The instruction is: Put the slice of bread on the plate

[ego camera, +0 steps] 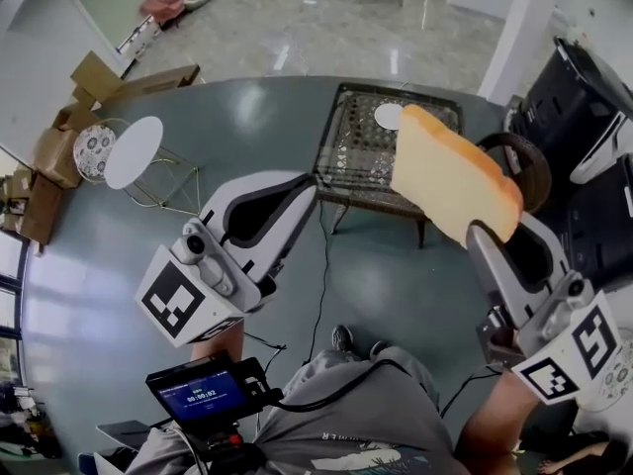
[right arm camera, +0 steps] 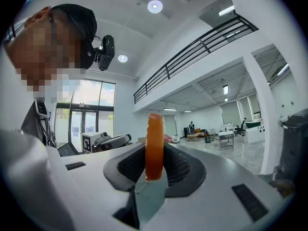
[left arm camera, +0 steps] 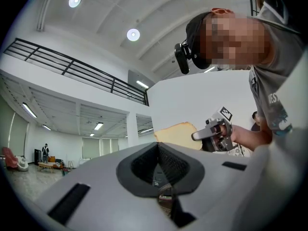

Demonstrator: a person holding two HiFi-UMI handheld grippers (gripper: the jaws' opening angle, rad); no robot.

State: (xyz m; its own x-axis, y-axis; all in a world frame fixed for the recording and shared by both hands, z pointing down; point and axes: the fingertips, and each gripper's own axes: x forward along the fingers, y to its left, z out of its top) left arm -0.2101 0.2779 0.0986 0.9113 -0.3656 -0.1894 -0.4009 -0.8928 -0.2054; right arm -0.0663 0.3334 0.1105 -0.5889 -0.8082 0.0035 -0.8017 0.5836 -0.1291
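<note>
Item: slice of bread. Slab-shaped, with pale crumb, a tan crust and a soft look. We hold it by its lower end in the right claw, in the air.

Its long axis runs out from the claw toward the plate, which is small, round and white. The plate lies ahead and below on the dark-framed, patterned tabletop.

Left claw: closed, empty.

My head camera looked steeply down on my left claw and right claw, with the table beyond their tips. Each claw's camera sat close behind its jaws, looking along them across the room. Each caught the other claw off to its side, and all three views saw the bread.
</note>
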